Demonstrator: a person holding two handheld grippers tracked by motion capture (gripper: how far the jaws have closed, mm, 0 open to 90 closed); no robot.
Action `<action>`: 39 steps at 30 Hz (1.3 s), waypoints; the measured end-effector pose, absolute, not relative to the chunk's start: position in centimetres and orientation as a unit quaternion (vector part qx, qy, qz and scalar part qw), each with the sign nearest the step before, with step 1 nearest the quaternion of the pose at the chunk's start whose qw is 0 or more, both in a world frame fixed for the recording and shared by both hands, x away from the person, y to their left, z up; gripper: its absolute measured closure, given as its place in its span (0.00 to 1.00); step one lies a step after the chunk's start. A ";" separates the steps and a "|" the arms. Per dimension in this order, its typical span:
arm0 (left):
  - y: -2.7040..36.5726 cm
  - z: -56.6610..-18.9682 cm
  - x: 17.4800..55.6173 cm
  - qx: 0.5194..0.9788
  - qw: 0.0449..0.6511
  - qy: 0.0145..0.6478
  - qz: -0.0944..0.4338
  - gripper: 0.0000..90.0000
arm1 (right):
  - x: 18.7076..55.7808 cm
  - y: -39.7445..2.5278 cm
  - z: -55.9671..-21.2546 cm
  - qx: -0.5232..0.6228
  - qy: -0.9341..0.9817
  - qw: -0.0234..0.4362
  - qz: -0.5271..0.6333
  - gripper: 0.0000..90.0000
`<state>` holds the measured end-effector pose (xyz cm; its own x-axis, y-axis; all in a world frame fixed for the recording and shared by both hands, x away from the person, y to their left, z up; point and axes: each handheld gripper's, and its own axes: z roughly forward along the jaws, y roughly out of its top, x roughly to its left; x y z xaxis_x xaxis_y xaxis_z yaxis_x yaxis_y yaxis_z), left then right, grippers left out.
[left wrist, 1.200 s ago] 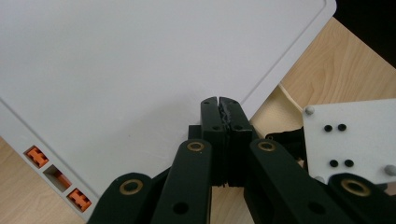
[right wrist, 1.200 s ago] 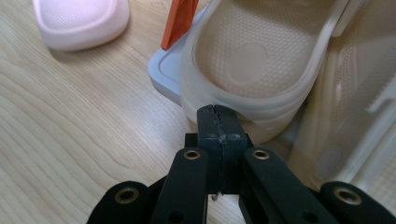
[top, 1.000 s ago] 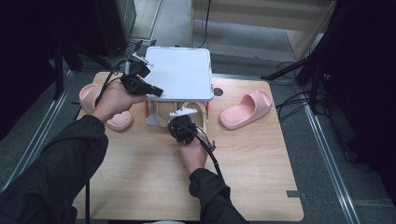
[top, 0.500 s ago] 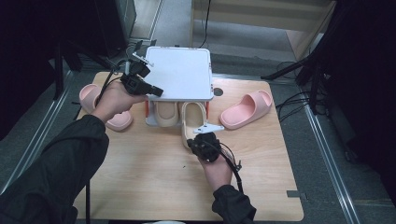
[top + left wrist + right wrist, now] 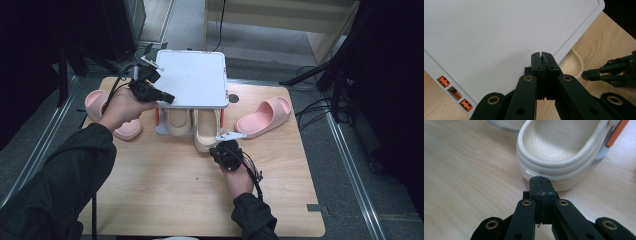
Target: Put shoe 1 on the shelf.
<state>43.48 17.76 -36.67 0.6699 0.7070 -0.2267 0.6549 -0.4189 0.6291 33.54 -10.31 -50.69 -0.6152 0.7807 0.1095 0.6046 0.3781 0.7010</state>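
Right gripper view: the right tongs (image 5: pixel 541 185) are pressed fully together with nothing between them, their tips just at the heel rim of a cream slipper (image 5: pixel 559 152) that lies on the pale wooden counter (image 5: pixel 461 170). Whether the tips touch the slipper's edge cannot be told. In the left gripper view the left tongs (image 5: pixel 542 62) are likewise closed tight and empty, poised over the near edge of a white rack's flat top (image 5: pixel 499 35); orange clips show in slots along the rack's side, and the rounded heel of the cream slipper (image 5: pixel 572 65) peeks out from beneath the top, with the right tongs (image 5: pixel 596 74) reaching in from the right.

From the high view, the person's left hand (image 5: pixel 122 105) holds the left tongs (image 5: pixel 167 97) at the front left corner of the white rack (image 5: pixel 192 75), while the right hand (image 5: pixel 230 157) holds the right tongs (image 5: pixel 235 135) just in front of the rack's right side. Two cream slippers sit side by side under the rack's top: the left one (image 5: pixel 178 122) tucked farther in, the right one (image 5: pixel 206 134) sticking out toward the person. A pink slipper (image 5: pixel 265 116) lies on the counter (image 5: pixel 175 195) to the right of the rack, and another pink slipper (image 5: pixel 107 117) lies to its left, partly behind the person's left hand.
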 end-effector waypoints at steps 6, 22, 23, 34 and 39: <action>17.8 -36.7 43.5 0.839 0.360 0.407 0.033 0.98 | 36.4 -9.3 -50.5 0.420 0.816 0.137 0.372 1.00; 18.9 -36.5 43.1 0.836 0.367 0.408 0.020 0.84 | 37.5 -9.0 -50.2 0.421 0.821 0.111 0.369 0.96; 19.0 -36.3 42.9 0.832 0.375 0.408 0.020 0.80 | 36.9 -9.3 -49.9 0.414 0.823 0.111 0.373 0.94; 19.8 -36.2 37.3 0.841 0.382 0.382 0.032 0.49 | 32.3 -13.5 -47.0 0.367 0.839 0.069 0.396 0.70; 20.0 -38.1 35.1 0.840 0.382 0.383 0.044 0.47 | 31.4 -15.2 -47.1 0.366 0.834 0.051 0.410 0.63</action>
<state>35.08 20.01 -38.14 0.7022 0.6777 -0.2183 0.6099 -0.4144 0.6755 31.36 -15.21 -47.14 -0.7270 0.6519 0.2156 0.5685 0.3954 0.7215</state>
